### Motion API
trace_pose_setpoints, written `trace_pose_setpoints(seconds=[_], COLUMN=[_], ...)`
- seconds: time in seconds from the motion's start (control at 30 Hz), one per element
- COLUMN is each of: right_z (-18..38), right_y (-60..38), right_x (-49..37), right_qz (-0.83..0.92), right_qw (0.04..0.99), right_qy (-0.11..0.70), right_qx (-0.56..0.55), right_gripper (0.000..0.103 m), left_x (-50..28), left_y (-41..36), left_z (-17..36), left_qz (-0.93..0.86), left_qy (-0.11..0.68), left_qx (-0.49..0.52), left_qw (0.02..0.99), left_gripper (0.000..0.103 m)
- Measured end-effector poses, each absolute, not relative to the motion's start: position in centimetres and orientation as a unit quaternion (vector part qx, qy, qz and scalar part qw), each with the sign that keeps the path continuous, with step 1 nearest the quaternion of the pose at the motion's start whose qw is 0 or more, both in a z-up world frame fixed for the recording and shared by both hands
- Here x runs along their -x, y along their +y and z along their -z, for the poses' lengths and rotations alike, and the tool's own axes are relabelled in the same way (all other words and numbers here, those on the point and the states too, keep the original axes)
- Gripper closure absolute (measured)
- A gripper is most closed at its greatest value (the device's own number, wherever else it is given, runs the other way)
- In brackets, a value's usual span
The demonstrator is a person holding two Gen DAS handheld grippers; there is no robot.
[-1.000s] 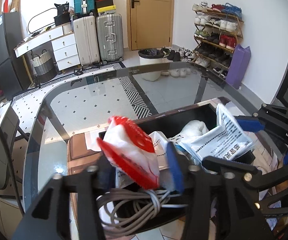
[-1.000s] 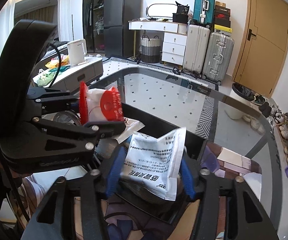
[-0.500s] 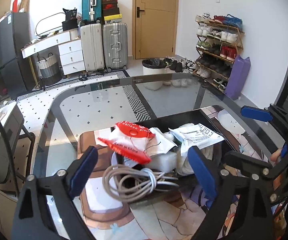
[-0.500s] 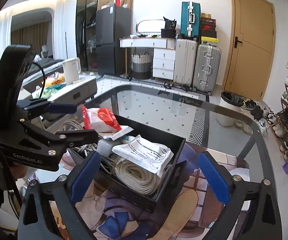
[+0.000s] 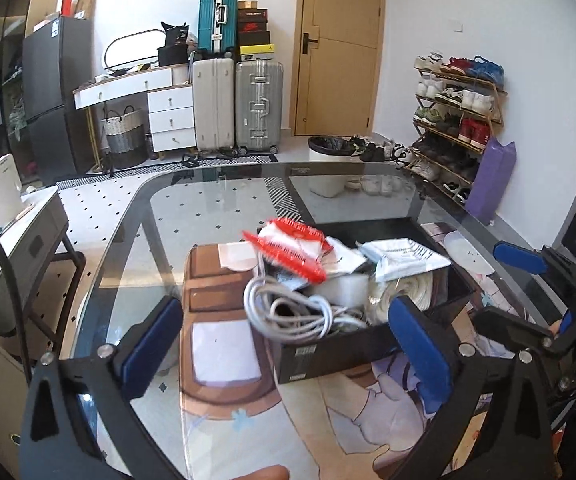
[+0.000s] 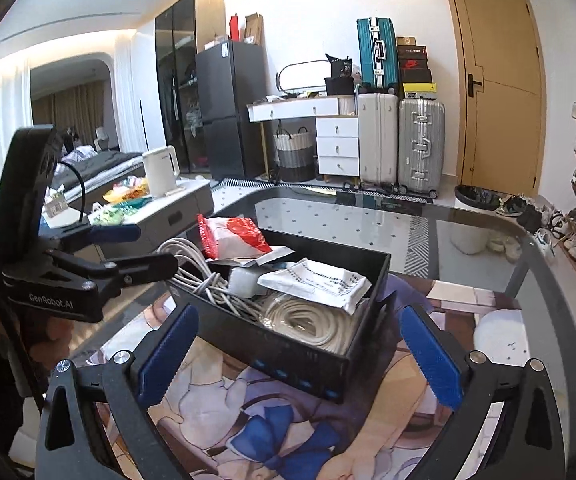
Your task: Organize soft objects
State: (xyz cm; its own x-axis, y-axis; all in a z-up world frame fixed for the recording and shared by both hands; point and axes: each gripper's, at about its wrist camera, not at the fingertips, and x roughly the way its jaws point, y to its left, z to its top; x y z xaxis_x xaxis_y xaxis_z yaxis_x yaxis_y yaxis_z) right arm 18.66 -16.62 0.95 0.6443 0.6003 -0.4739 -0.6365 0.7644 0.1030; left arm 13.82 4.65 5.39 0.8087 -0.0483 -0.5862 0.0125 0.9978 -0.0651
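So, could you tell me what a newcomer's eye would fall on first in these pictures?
Probably the black box on the glass table, heaped with soft things: a red and white packet at its far end, a white printed pouch over a coiled white rope, and a grey cable bundle. Both the left gripper and right gripper hang open, empty, in front of it.

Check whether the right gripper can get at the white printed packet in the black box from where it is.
Probably yes. The right gripper is open and empty, and the white printed packet lies on top of the cream cord coil in the black box, uncovered.
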Motion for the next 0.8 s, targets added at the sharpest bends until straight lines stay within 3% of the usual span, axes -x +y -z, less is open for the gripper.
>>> trace_pose_setpoints(seconds=[0.8], right_z=[0.3], right_y=[-17.1], right_x=[-17.1], right_qz=[-0.351], right_qw=[0.911], right_qy=[0.218], right_qx=[0.023], right_gripper=[0.001], left_x=[-12.8], left_y=[4.7], left_z=[-2.2], left_qz=[-0.013], left_qy=[0.277], left_qx=[0.043], left_qw=[0.96], left_gripper=[0.0])
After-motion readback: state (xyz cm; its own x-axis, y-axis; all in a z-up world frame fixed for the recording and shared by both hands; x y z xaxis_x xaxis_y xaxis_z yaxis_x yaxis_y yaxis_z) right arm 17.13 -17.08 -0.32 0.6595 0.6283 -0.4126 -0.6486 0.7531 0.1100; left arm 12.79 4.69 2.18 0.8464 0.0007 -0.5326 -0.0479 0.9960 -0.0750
